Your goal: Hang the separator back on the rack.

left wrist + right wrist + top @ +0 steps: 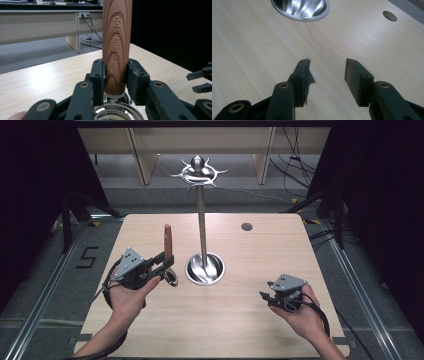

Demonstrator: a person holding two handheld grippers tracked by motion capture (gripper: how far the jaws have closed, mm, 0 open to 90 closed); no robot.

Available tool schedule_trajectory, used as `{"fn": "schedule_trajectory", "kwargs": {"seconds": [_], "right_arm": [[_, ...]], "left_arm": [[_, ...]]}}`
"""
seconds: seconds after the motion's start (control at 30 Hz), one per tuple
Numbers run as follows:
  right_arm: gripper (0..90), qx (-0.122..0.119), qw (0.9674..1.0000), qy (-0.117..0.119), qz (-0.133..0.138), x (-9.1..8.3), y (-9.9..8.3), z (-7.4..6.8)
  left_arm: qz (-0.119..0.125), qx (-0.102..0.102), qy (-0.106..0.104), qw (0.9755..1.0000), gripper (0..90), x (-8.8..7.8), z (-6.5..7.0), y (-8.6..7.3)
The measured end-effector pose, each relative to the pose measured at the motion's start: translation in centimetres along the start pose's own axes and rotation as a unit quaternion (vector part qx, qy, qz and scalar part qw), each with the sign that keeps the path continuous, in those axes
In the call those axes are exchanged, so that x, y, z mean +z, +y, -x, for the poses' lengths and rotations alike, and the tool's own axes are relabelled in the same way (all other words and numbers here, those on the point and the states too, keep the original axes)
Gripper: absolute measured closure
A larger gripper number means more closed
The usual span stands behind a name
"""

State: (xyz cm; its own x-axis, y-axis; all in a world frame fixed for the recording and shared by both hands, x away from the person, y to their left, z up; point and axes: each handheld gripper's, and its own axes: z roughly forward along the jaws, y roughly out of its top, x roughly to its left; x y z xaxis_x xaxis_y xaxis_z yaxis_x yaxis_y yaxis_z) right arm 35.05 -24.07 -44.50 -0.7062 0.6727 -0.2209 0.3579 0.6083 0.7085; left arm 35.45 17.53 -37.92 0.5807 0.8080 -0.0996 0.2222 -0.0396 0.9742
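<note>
Utensil (168, 242) upright left of stand (202, 240); stand mid-table (240, 320).

High view hangs above the person's side, looking forward and down across the whole wooden table (260, 320) to the dark room beyond. Left gripper view sits low, right behind its jaws, facing level over the tabletop toward distant desks, with the wooden handle (117, 47) very close. Right gripper view tilts down at the tabletop, near. It shares the stand's steel base (300, 8) and the table's round hole (390, 15) with the high view.
</note>
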Motion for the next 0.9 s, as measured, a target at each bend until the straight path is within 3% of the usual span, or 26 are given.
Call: {"fn": "schedule_trajectory", "kwargs": {"seconds": [0.17, 0.4, 0.43, 0.5, 0.9], "right_arm": [[55.1, 0.016, 0.9999, 0.002, -0.004, 0.0, 0.0, -0.3], [54.6, 0.018, 0.9998, 0.003, -0.003, 0.0, -0.1, -0.3], [54.6, -0.005, 1.0000, 0.002, 0.002, 0.0, 0.0, 0.0], [54.5, 0.013, 0.9999, 0.003, -0.001, 0.0, 0.0, -0.1], [54.1, 0.010, 0.9999, 0.002, 0.002, 0.0, -0.1, -0.1]], "left_arm": [[0.006, 0.001, 0.003, 1.0000, 68.3, 0.1, 0.2, 0.3], [0.010, -0.003, 0.002, 0.9999, 68.3, 0.3, 0.4, 0.6], [0.011, -0.002, 0.002, 0.9999, 68.3, 0.3, 0.4, 0.6], [0.011, 0.001, 0.002, 0.9999, 68.3, 0.4, 0.5, 0.8], [0.014, 0.003, -0.001, 0.9999, 68.3, 0.6, 0.7, 1.3]]}}
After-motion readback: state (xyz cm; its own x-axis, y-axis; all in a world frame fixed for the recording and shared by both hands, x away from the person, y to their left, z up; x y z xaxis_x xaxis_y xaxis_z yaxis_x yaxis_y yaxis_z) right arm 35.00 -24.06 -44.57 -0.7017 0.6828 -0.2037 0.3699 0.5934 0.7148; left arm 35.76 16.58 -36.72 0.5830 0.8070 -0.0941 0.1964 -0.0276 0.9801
